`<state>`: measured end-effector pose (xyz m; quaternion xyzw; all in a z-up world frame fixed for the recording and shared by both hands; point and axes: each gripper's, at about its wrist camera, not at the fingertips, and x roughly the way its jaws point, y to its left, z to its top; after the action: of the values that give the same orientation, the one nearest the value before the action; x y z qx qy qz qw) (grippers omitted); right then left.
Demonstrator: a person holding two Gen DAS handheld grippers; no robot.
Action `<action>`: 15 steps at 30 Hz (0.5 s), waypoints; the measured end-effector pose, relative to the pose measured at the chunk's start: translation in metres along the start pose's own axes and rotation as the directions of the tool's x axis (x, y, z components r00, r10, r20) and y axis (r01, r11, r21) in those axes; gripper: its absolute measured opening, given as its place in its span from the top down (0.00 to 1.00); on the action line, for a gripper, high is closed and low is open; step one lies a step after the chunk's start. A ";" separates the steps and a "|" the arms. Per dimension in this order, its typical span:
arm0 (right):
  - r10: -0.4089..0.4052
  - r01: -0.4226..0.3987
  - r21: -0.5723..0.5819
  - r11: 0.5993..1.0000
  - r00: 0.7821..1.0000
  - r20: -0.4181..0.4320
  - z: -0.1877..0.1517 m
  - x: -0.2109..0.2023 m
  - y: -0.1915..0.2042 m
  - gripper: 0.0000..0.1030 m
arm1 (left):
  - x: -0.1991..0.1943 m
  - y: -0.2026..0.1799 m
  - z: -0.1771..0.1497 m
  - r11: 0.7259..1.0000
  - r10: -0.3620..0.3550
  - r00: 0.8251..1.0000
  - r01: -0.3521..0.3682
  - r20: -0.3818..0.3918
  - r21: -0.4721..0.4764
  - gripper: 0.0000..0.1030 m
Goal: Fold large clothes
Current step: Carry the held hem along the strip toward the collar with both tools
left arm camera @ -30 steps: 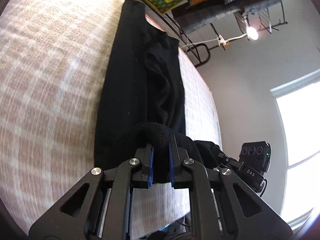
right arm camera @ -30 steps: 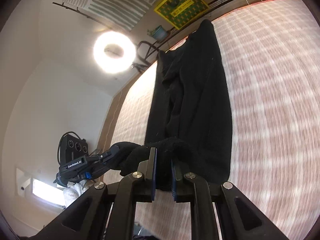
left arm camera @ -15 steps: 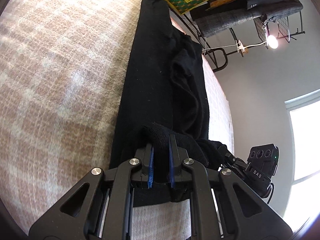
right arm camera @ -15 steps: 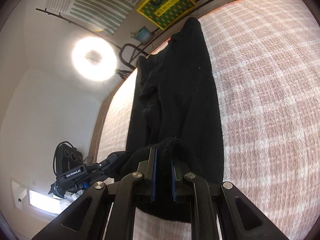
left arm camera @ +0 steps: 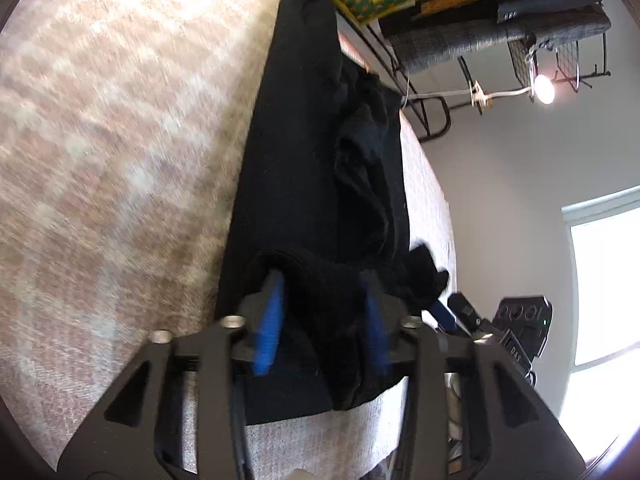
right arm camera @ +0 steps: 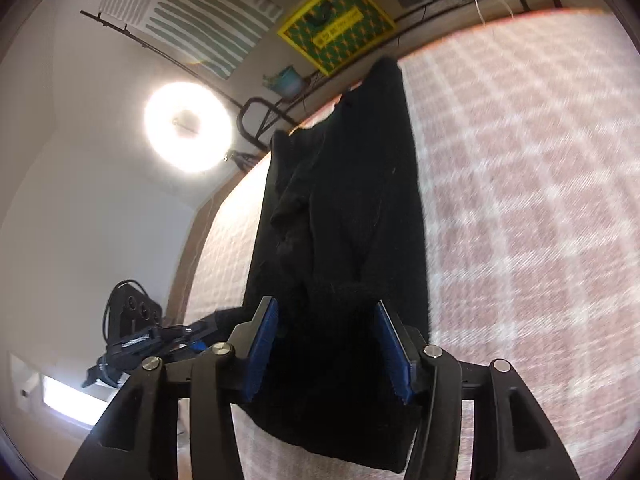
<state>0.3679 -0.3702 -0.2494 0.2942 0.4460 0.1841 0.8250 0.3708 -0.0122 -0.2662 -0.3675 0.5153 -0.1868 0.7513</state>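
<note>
- Since a second ago: both sets of jaws, which were pinched tight on the near fold of the black garment (left arm camera: pixel 320 184), are now opening; cloth sits between the pads but neither side visibly presses it.
- Garment: long, narrow, dark strip laid lengthwise away from the cameras on the plaid surface (left arm camera: pixel 120 140); looks folded lengthwise, one edge straight and flat, the other side bunched into wrinkles along its run.
- Near end is doubled over into a thick rolled hem, lying at the near edge of the surface, between both grippers.
- Surface: pink-and-white check fabric covering, soft; can't tell bed or tabletop. Motion blur on it in both views.
- Room: yellow-framed green poster (right arm camera: pixel 336 26) and a striped hanging (right arm camera: pixel 200 20) on the far wall, ring light (right arm camera: pixel 188 126) lit, wire rack with folded textiles (left arm camera: pixel 500 28), small clip lamp (left arm camera: pixel 544 88), bright window (left arm camera: pixel 604 288).
- Left gripper (left arm camera: pixel 324 312): angled down at the fold, blue pads (left arm camera: pixel 270 320) spread either side of the hem.
- Right gripper (right arm camera: pixel 332 344): same downward tilt, pads spread wide, fold lying loose between them.
- Each gripper is visible at the edge of the other's view, side by side at the near end.
</note>
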 end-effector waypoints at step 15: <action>-0.180 0.160 -0.339 0.927 0.983 -0.031 -0.035 -0.001 0.048 0.62 | -0.012 -0.029 -0.040 0.974 -0.003 0.998 0.017 -0.062 0.226 0.82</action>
<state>0.3355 -0.3229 -0.2328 0.1042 0.4571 0.1940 0.8617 0.3327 -0.0376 -0.2447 -0.2762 0.5114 -0.2593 0.7714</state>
